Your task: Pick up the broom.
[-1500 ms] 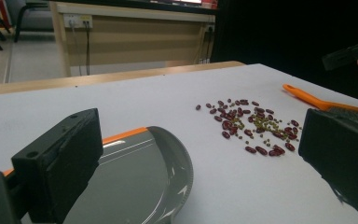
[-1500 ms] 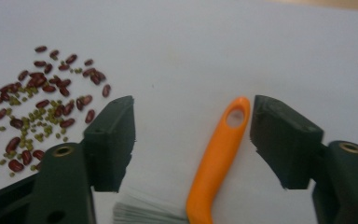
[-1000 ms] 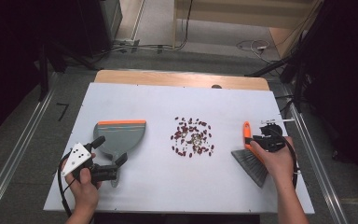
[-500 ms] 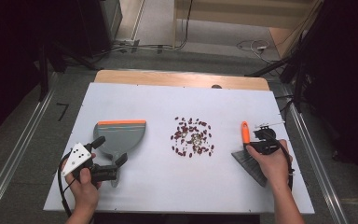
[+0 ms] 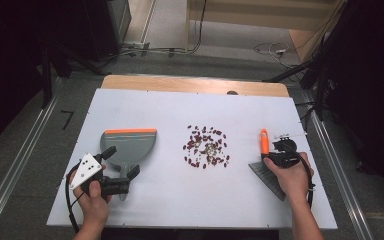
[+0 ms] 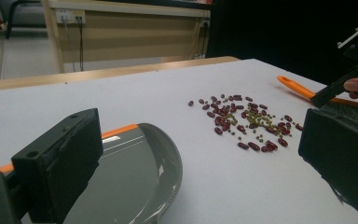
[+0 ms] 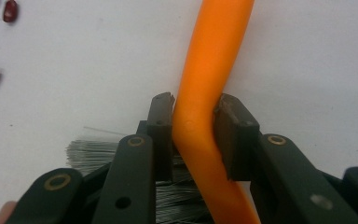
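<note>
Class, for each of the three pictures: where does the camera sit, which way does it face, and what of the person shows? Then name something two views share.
High view: above the table, looking forward and down; both forearms, left gripper, right gripper.
Left gripper view: rides low on the left gripper, facing across the dustpan to the beans; its own jaws open.
Right gripper view: looks down its jaws, clamped on the brush handle.
Shared: beans, brush.

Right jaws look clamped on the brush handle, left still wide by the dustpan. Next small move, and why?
Probably close the left gripper on the dustpan handle. Its jaws stand open around the handle without pressing it. The right gripper already pinches the brush by its orange handle, and the beans lie loose between the two tools. Sweeping likely needs the pan held steady first.
</note>
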### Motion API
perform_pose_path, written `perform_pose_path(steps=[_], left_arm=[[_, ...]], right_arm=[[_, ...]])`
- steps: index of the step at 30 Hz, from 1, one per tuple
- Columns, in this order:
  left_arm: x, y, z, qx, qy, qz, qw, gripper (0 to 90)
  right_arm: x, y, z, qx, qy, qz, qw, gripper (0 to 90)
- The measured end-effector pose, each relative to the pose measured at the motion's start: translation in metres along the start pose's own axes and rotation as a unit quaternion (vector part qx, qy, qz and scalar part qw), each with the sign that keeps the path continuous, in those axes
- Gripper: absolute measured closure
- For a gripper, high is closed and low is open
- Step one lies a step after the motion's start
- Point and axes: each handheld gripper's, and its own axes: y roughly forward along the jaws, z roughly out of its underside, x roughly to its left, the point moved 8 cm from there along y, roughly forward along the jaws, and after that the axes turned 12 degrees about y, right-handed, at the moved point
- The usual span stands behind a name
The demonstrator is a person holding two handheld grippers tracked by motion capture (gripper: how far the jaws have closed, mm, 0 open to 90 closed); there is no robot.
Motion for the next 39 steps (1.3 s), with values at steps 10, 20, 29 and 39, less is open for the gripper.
perform_pose_path(steps=[10,20,29,39], left_arm=[[0.0,0.0,-0.003,-0.003,0.003,-0.003,1.0,0.0],[-0.005,0.001,-0.012,-0.01,0.01,0.001,0.9999,0.0],[-0.017,0.008,-0.018,-0.008,0.025,0.015,0.9995,0.0],[-0.028,0.017,-0.027,-0.019,0.012,0.029,0.9993,0.0]], right_arm=[[0.001,-0.017,-0.005,-0.088,0.013,-0.036,0.9954,67.9],[0.0,-0.05,-0.011,-0.233,0.042,-0.085,0.968,68.5],[0.015,-0.075,-0.014,-0.302,0.028,-0.112,0.9464,68.9],[0.037,-0.097,-0.02,-0.337,0.014,-0.139,0.9311,69.0]])
